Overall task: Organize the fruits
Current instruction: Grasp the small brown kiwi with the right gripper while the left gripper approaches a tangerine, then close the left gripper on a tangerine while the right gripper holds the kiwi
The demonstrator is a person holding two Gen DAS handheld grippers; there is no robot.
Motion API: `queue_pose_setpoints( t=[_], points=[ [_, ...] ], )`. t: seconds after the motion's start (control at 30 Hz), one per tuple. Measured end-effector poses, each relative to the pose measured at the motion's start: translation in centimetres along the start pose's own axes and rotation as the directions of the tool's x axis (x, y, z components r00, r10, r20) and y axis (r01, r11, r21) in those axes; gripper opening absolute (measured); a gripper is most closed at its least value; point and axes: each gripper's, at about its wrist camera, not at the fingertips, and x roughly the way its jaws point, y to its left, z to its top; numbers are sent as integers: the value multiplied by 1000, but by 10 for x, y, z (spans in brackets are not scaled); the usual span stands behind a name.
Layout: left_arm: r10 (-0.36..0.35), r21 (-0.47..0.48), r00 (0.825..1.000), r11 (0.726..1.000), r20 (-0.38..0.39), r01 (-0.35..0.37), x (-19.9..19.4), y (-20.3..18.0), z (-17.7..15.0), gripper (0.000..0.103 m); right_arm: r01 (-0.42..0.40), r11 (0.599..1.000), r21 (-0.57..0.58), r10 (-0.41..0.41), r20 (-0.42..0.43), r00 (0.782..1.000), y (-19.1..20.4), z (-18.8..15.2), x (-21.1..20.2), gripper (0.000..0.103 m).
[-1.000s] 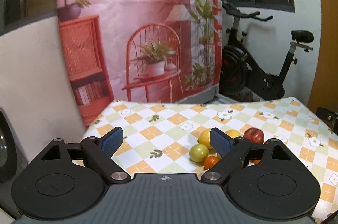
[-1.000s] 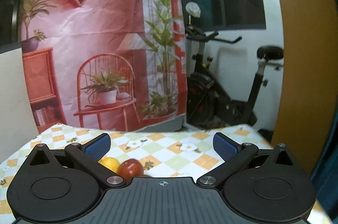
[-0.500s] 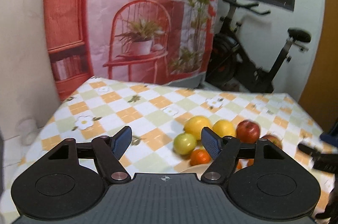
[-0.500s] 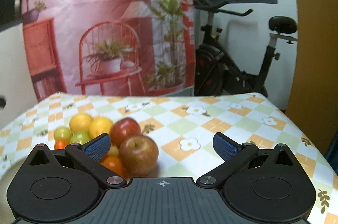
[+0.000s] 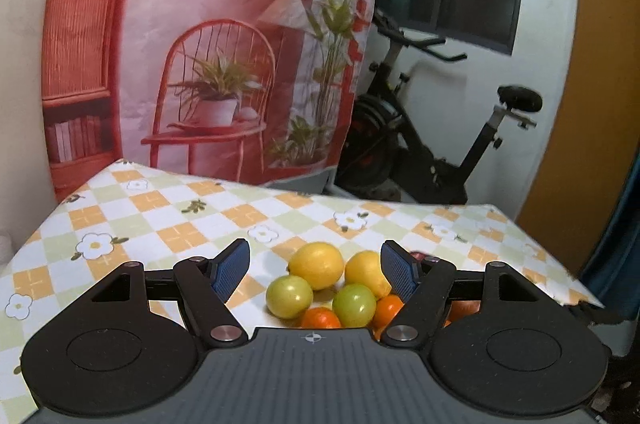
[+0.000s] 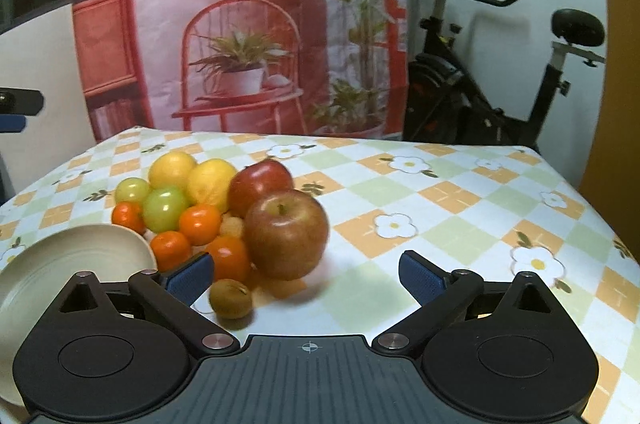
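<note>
Fruit pile on checkered tablecloth (image 6: 440, 192), both grippers empty.
Left gripper (image 5: 314, 270) and right gripper (image 6: 306, 274) jaws apart; red apple (image 6: 286, 232) beside cream plate (image 6: 60, 264).

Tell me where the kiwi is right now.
In the right wrist view the kiwi lies on the tablecloth at the near edge of the fruit pile, just in front of the big red apple and beside the right gripper's left fingertip.
</note>
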Motion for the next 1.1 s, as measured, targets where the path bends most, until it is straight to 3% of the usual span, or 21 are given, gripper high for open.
queue_pose_setpoints(
  t=[0.23,0.43,0.7,1.1],
  points=[
    [78,17,996,997,-51,-77,11,2,0,77,-76,997,16,77,-54,996,1,0,8,68],
    [154,63,979,987,-133,-146,20,3,1,78,-138,990,7,138,-74,988,5,-3,10,49],
    [160,73,970,986,-185,-148,27,9,1,77,-186,979,-80,180,-83,980,18,0,14,42],
    [104,48,972,994,-210,-96,38,2,-1,58,-209,975,-74,197,-148,969,20,-1,28,36]
  ],
)
